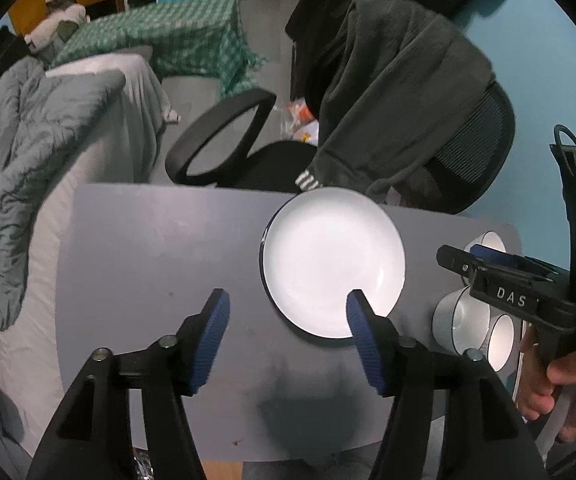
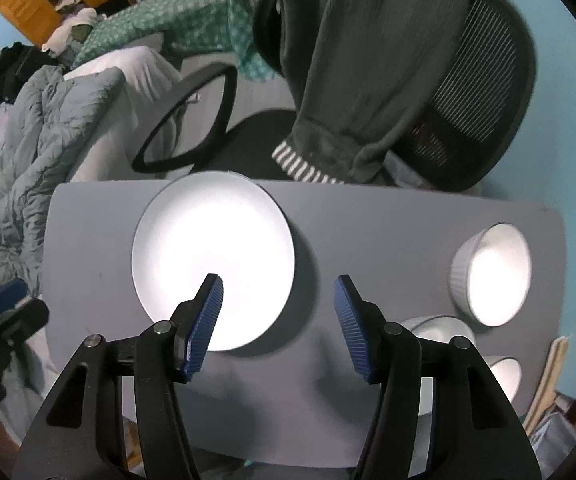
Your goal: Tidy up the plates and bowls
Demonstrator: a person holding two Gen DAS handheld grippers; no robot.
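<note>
**Both grippers spread above a bench with one plate and several bowls**

Left wrist view: the left gripper (image 1: 288, 336) hovered over the grey bench (image 1: 148, 248) with its blue-padded fingers (image 1: 216, 336) spread and empty. The white plate (image 1: 332, 264) lay flat just beyond them, toward the right finger, whose tip overlapped the plate's near rim in the picture; contact could not be judged. At the right edge the right gripper (image 1: 528, 280), held in a hand (image 1: 556, 388), partly hid a cluster of white bowls (image 1: 464, 324).

Right wrist view: the right gripper (image 2: 276, 320) was likewise spread and empty. Here the plate (image 2: 212, 260) sat ahead and to the left, its near portion behind the left finger's tip. This view showed the bowls unobstructed: a ribbed bowl (image 2: 496, 276) stood far right, and two more bowls (image 2: 440, 328) lay nearer, partly behind the right finger. The left gripper (image 2: 4, 312) appeared only as a blurred shape at the left edge.

Beyond the bench's far edge, both views showed an office chair (image 2: 476, 120) draped with dark clothing (image 2: 348, 80), and a bed (image 1: 28, 140) to the left.
</note>
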